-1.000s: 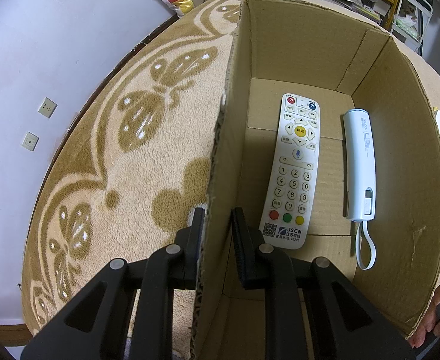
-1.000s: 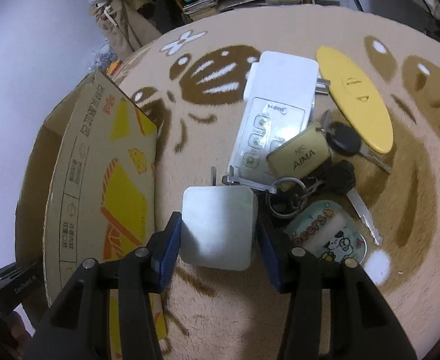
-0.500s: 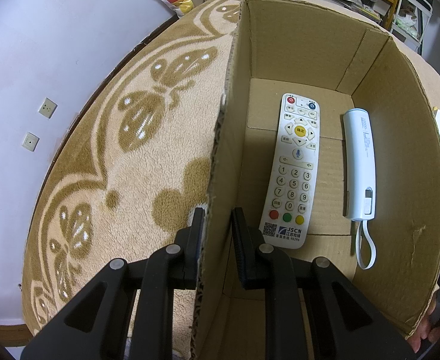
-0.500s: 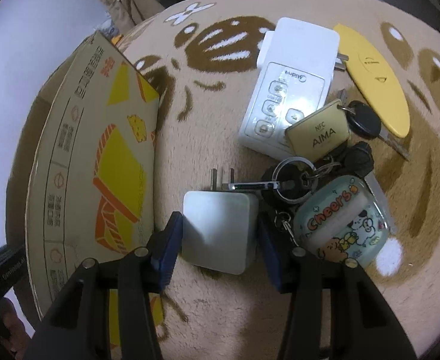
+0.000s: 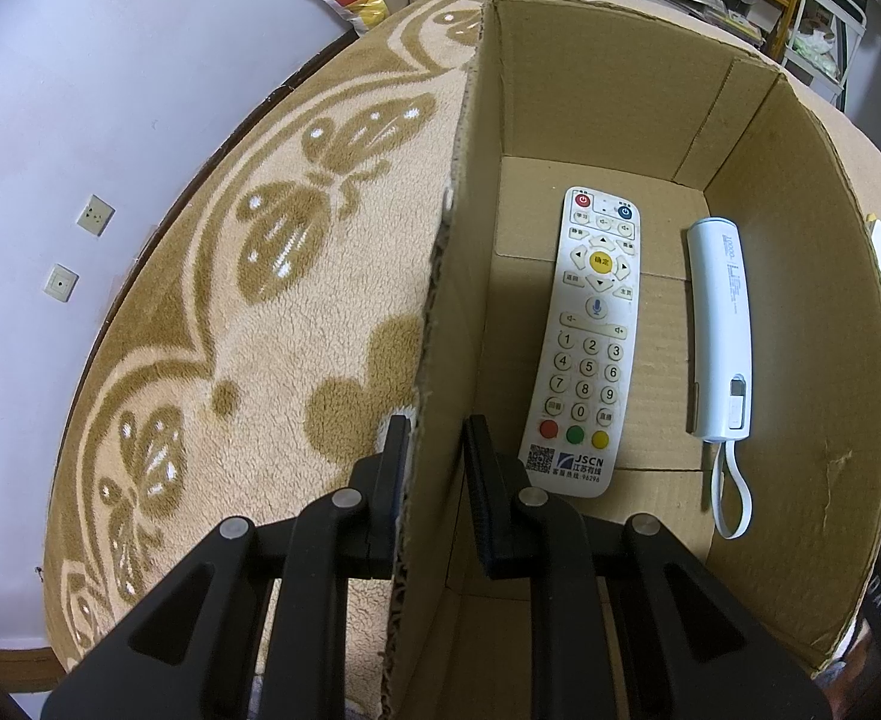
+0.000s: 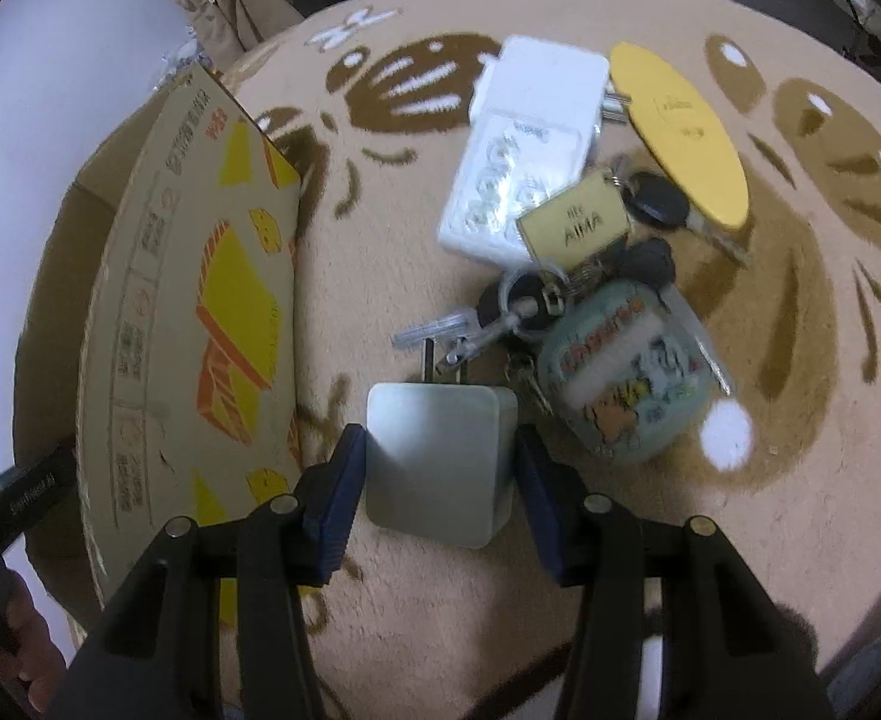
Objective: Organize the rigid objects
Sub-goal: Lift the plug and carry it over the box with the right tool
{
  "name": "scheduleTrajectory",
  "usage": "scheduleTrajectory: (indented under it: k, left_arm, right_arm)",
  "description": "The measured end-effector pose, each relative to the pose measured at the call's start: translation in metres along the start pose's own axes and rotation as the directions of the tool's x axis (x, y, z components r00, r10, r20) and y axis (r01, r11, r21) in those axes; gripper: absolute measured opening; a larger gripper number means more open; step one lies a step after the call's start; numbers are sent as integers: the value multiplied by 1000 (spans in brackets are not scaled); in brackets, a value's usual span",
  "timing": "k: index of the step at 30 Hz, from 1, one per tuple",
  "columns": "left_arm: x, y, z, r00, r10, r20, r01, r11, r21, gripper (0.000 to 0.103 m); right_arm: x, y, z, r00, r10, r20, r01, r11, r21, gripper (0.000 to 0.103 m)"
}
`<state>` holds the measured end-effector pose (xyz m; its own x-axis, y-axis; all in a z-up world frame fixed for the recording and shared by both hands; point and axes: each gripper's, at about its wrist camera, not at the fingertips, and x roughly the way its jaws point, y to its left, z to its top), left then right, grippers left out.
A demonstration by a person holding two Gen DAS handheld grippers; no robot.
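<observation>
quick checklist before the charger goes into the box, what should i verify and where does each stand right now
1. Right gripper shut on the white charger: ok, both pads meet its sides.
2. Charger prongs free of the key bunch: cannot tell, the clip lies right at the prongs and the view is blurred.
3. Left gripper clamped on the cardboard box wall, steadying it: ok.
4. Free floor in the box: ok, bare cardboard beside the remote and the white power bank.
5. Box top open: ok.
</observation>
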<state>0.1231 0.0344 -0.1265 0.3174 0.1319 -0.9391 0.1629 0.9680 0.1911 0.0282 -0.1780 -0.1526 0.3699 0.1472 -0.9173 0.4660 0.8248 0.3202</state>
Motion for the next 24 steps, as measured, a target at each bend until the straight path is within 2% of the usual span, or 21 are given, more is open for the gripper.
scheduleTrajectory:
  k: [4, 13, 24]
  left_arm:
    - [0, 0, 0, 1000, 1, 1, -1, 1000, 0, 18]
    - [-3, -1, -1, 1000, 2, 5, -2, 1000, 1, 18]
    - [-3, -1, -1, 1000, 0, 4, 0, 1000, -1, 18]
  right_arm:
    - [9, -6, -9, 999, 25, -49, -23, 999, 29, 53]
    - [-26, 17, -5, 995, 54, 86, -49, 997, -53, 53]
    - [-54, 44, 28, 981, 69, 182, -50, 993, -106, 53]
